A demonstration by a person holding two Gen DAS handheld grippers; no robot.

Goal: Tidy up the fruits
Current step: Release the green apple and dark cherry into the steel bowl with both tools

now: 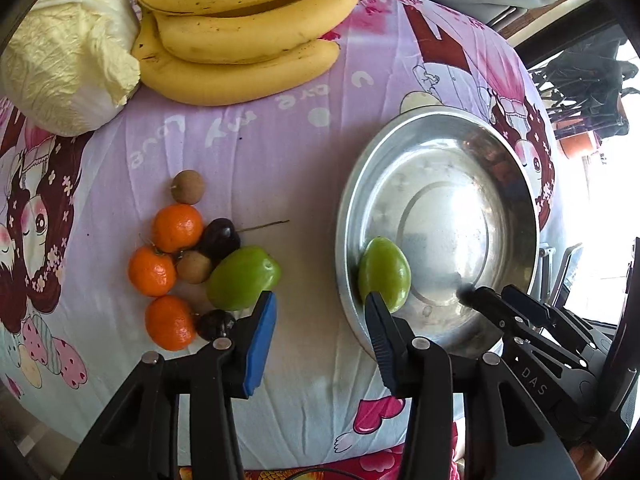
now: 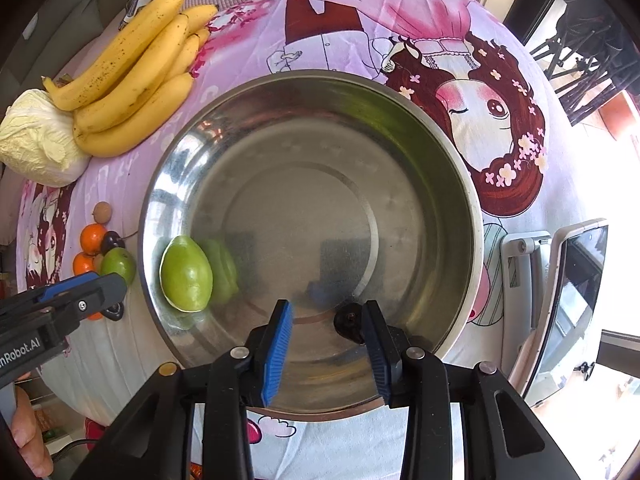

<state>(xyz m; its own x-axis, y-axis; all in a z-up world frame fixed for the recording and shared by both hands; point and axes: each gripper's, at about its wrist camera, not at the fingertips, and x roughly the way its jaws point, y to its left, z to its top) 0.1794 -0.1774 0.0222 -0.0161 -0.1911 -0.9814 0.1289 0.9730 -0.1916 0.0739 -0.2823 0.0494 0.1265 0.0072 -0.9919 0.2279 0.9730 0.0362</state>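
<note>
Steel round bowl (image 2: pixel 460 168) holds one green oval fruit (image 2: pixel 186 276) against its left wall; my right gripper (image 2: pixel 326 344) and left gripper (image 1: pixel 320 320) hang released, grasping nothing.

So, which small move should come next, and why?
Probably move the left gripper to the green fruit on the cloth and close. Its jaws are open with nothing between them, and the bowl holds only one green fruit and a dark one.
</note>
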